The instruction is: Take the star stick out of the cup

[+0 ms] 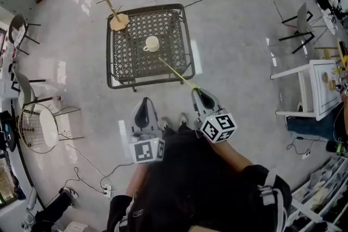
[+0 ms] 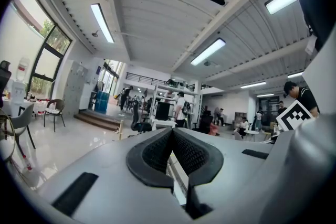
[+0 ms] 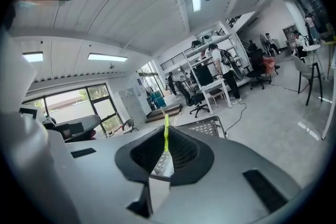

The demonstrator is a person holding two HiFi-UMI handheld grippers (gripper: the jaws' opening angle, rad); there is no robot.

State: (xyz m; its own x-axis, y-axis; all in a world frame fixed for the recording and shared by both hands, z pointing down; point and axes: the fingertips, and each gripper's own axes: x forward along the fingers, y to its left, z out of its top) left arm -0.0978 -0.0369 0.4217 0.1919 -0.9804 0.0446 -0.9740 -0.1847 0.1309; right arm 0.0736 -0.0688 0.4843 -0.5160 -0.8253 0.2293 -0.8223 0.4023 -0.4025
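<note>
A white cup (image 1: 153, 43) stands in the middle of the black mesh table (image 1: 185, 41). A thin star stick (image 1: 174, 70) slants from beside the cup down to my right gripper (image 1: 197, 91), which is shut on its yellow-green end. In the right gripper view that yellow-green end (image 3: 166, 134) stands pinched between the jaws of the right gripper (image 3: 166, 147), with the table (image 3: 207, 126) beyond. I cannot tell whether the far tip still touches the cup. My left gripper (image 1: 144, 101) hangs below the table's front edge, and in its own view the left gripper (image 2: 171, 136) is shut and empty.
A wooden stand (image 1: 119, 21) with an upright stick sits on the table's far left corner. A white table (image 1: 321, 87) stands at the right, wire chairs (image 1: 41, 125) at the left. Cables cross the floor. The person's shoes (image 1: 174, 119) show between the grippers.
</note>
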